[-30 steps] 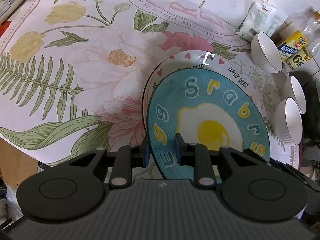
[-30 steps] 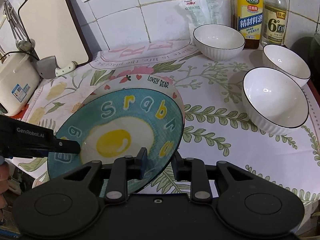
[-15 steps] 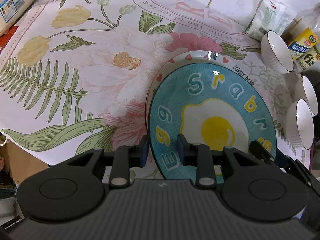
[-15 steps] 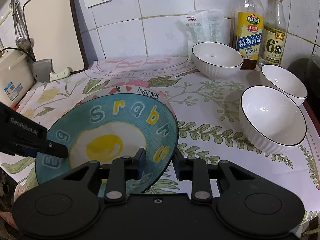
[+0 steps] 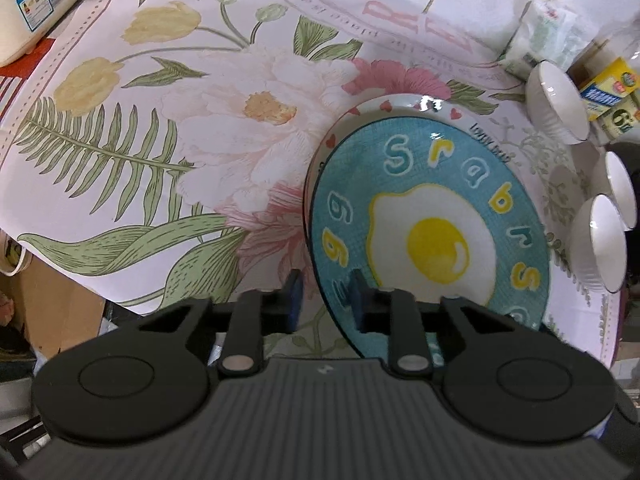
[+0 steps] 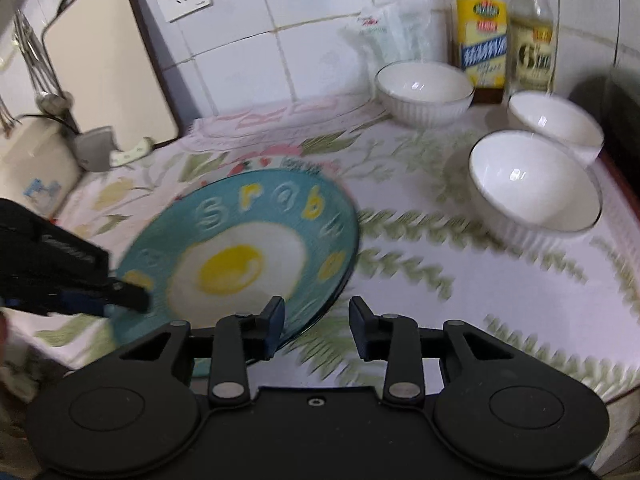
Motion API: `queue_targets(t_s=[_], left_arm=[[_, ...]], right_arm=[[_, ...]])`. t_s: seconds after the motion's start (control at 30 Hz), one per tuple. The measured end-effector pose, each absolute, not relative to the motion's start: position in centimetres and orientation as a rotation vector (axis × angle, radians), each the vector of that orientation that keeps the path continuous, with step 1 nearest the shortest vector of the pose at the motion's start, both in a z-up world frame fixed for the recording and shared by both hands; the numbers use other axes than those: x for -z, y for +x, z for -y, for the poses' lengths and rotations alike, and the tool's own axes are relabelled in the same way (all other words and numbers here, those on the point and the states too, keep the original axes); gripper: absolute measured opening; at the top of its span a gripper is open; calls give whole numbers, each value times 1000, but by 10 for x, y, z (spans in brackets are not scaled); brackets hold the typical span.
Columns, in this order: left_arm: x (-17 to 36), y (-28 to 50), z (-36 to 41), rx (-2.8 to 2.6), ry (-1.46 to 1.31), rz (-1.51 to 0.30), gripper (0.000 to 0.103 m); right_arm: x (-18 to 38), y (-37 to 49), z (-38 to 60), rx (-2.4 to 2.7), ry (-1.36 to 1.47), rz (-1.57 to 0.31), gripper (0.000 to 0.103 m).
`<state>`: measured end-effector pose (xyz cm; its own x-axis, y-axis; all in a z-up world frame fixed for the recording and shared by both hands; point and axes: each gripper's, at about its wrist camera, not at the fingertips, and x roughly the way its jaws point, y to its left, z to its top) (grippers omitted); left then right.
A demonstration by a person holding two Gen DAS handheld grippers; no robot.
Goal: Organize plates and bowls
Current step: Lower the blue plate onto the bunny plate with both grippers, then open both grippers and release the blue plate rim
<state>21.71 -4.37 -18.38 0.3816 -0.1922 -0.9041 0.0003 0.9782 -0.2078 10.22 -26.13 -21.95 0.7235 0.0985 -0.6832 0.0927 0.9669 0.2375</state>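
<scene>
A blue plate with a fried-egg picture point(image 5: 432, 232) point(image 6: 240, 256) lies over a white plate with hearts point(image 5: 400, 104) on the flowered cloth. My left gripper point(image 5: 326, 300) is open, its fingers either side of the blue plate's near rim. It shows at the left of the right wrist view point(image 6: 120, 300). My right gripper point(image 6: 316, 320) is open and empty at the blue plate's front right rim. Three white bowls point(image 6: 536, 196) point(image 6: 556, 120) point(image 6: 424, 88) stand at the right.
Two sauce bottles point(image 6: 484, 40) and a packet point(image 6: 384, 36) stand by the tiled wall behind the bowls. A cutting board point(image 6: 104, 76), a cleaver point(image 6: 108, 148) and a white appliance point(image 6: 32, 168) are at the back left. The table's front edge is close below both grippers.
Both grippers have opened and let go of the blue plate, which now rests lower on the white plate. The right gripper has pulled back and upward; its view is blurred.
</scene>
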Motion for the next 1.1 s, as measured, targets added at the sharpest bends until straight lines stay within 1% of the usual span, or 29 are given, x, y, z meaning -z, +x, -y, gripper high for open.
queue_targets(t_s=[0.03,0.07,0.17,0.47,0.77,0.8,0.87,1.1], left_arm=[[182,214,44,131,-180,-1167,14],[181,212,46,133,-172,-1160,14],[180,207,50,129,-150,-1148,14],[182,211,60,110,-99,-1141,14],[182,208,66,91,-68,-1135,16],[181,207,66,93,-63,-1134,16],[178,201,67,126,-47,-1123,20],[161,171,70,156,7,-1074,20]], right_arm=[[218,100,260,-8,273,-768,31],[217,99,258,-10,276,-769,28],[216,101,253,21,273,-780,24],[222,112,252,65,222,-768,24],[228,111,255,30,171,-710,25],[226,109,255,27,162,-705,25],[222,104,255,28,147,-690,25],[195,72,261,41,89,-624,25]])
